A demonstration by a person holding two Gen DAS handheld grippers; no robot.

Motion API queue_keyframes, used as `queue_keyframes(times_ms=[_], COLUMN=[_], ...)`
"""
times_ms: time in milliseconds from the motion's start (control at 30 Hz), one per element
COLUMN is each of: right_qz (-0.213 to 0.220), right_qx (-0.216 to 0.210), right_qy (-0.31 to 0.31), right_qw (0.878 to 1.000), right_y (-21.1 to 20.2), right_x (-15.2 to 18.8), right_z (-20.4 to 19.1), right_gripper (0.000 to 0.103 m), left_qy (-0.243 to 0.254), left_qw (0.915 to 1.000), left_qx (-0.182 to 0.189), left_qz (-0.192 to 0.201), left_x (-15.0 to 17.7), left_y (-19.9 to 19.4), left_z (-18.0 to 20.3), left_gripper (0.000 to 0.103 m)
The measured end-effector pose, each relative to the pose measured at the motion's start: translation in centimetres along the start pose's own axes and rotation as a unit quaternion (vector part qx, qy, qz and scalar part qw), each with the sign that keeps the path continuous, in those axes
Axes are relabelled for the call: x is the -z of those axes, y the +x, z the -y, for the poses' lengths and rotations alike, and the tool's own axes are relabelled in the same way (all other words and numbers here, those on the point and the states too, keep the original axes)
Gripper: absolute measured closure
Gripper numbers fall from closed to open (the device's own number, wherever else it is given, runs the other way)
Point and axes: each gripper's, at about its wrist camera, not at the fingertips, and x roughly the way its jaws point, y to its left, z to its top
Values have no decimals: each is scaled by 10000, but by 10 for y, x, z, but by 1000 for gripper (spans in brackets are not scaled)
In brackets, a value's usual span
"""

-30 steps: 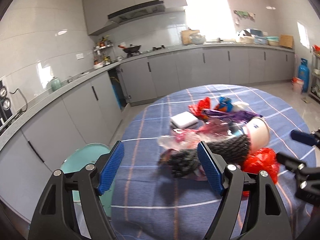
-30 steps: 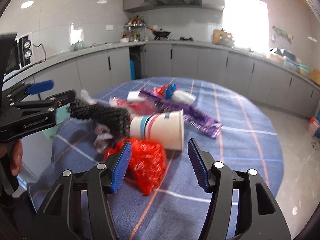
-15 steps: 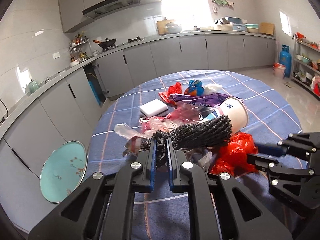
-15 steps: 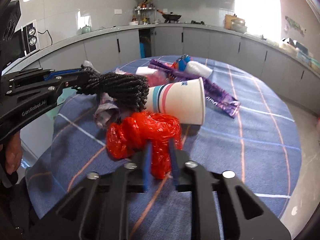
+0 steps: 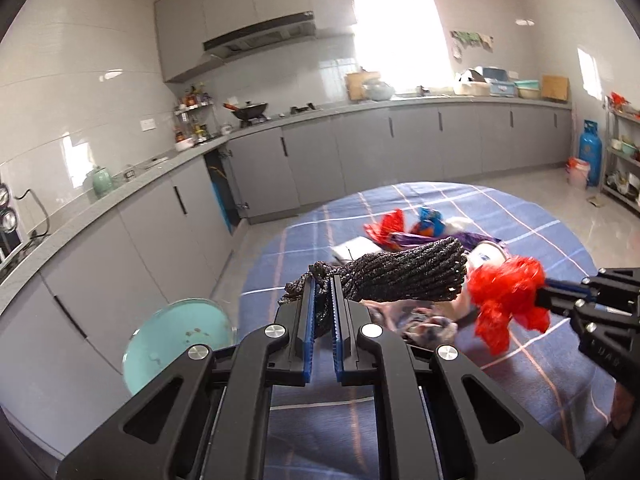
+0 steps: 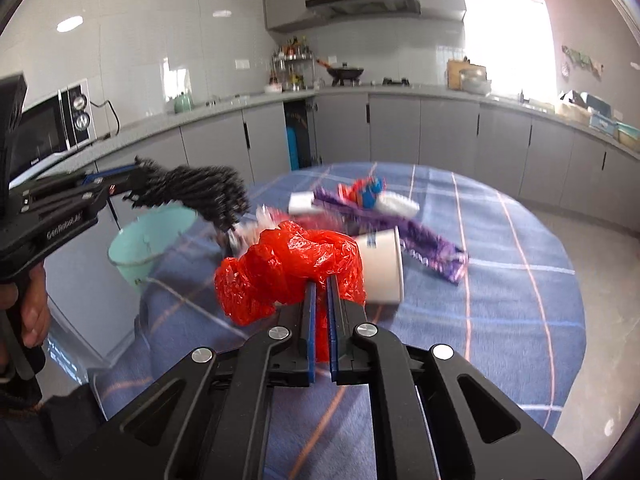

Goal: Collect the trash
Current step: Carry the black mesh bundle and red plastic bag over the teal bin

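A paper cup (image 6: 380, 266) and purple wrapper (image 6: 424, 240) lie on the table (image 6: 500, 300). The left gripper (image 5: 323, 284) is clamped on black mesh (image 5: 400, 272); the right gripper (image 6: 320, 280) is clamped on a red plastic bag (image 6: 288, 268).

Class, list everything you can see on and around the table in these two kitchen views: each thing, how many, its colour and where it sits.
Rope bundle: one, black, held off the table.
Plastic bag: one, red, held off the table.
Paper cup: one, white, lying on its side.
Wrapper: one, purple, behind the cup.
Bucket: one, teal, beside the table.
Tablecloth: one, blue checked.
Left gripper: shut on the rope bundle.
Right gripper: shut on the plastic bag.
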Motion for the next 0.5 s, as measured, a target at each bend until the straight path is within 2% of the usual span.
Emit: queue_keyframes(times_ms=[233,500], right_qz=[389,625], right_qx=[-3,-283], right_qy=[-57,-57], right_qw=[9992,9976], right_y=[16,39], right_x=[-29,-69], right_z=[-9,-31], right_gripper=[97,97], left_qy=[-156,-155], left_qw=[9993,9970], left_qx=[-286,-706], left_qz=[184,288], left_x=[-3,1], left_y=[-9,-4], left_z=[-18,-40], left_gripper=[95,95])
